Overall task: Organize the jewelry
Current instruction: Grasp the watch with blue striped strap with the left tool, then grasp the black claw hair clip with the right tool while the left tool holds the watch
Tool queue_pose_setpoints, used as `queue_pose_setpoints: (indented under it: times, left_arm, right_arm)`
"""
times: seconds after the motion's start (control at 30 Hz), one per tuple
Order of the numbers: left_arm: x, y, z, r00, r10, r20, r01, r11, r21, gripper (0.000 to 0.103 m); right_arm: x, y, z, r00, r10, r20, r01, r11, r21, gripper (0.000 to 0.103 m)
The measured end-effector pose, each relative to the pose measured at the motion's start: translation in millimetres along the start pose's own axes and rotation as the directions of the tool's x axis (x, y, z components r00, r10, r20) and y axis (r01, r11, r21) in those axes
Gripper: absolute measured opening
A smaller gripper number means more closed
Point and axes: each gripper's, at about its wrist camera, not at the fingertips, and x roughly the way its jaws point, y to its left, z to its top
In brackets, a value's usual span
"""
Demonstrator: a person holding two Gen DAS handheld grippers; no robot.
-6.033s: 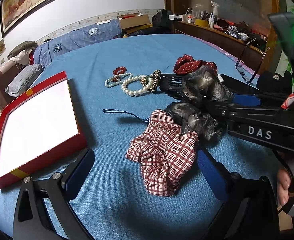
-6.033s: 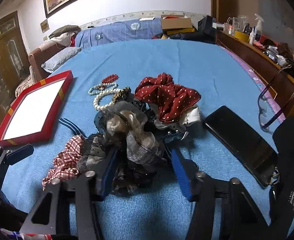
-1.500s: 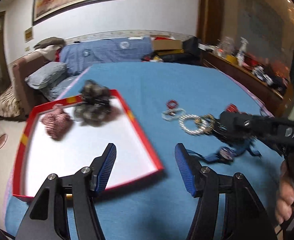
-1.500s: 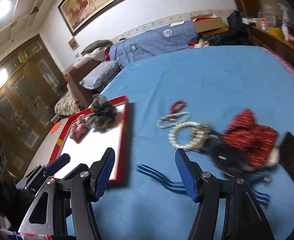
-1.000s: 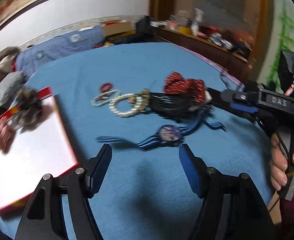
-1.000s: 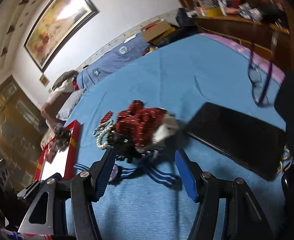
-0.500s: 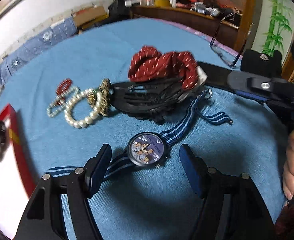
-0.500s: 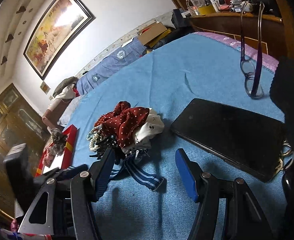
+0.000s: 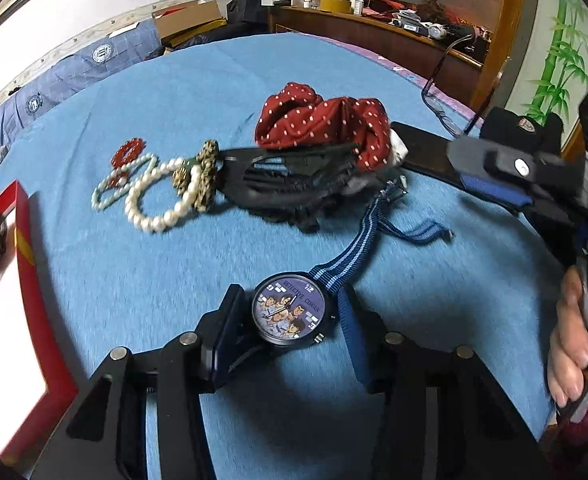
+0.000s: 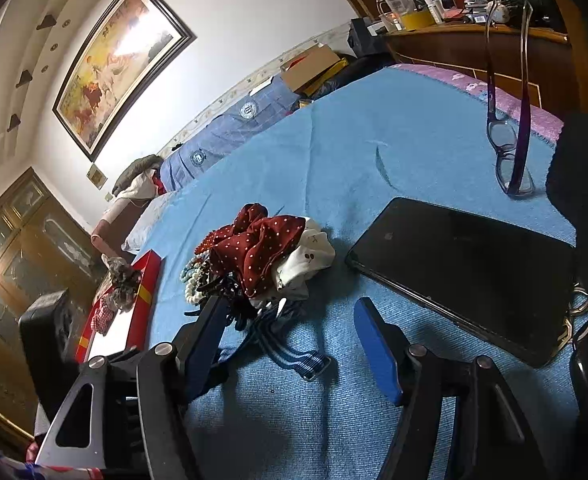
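The left gripper (image 9: 292,312) is closing its jaws around the cartoon wristwatch (image 9: 288,311), which is lying on the blue bedspread (image 9: 166,92) near the camera, and the pads are not pressing on it yet. The right gripper (image 10: 294,344) is hanging wide with nothing inside. Far left, the red tray (image 10: 144,284) is holding a checked scrunchie (image 10: 101,314) and a dark scrunchie (image 10: 124,280).

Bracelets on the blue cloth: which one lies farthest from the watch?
The small red beaded bracelet, beyond the pearl bracelets; it alone is red, and the watch sits between the left tool.
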Motion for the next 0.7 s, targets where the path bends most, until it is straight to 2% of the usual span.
queue_pose_setpoints:
  times: [0.17, 0.33, 0.43, 0.7]
  left_arm:
    - [-16, 0, -20, 1.0, -0.022, 0.005, 0.022, 0.999, -0.029, 0.046]
    - [-37, 14, -40, 0.999, -0.006, 0.053, 0.01, 0.997, -0.07, 0.044]
    - [-48, 24, -49, 0.996, 0.029, 0.086, -0.021, 0.995, -0.094, 0.044]
    - [-58, 39, -55, 0.992, 0.061, 0.112, -0.045, 0.989, -0.141, 0.044]
  right_arm:
    - [1, 1, 0, 1.0, -0.003, -0.004, 0.003, 1.0, 0.0, 0.072]
    - [4, 7, -1, 1.0, -0.009, -0.013, 0.008, 1.0, -0.023, 0.072]
    - [7, 14, -2, 1.0, -0.018, -0.026, 0.017, 0.999, -0.045, 0.072]
    - [37, 45, -3, 0.984, 0.114, -0.134, -0.114, 0.993, 0.007, 0.074]
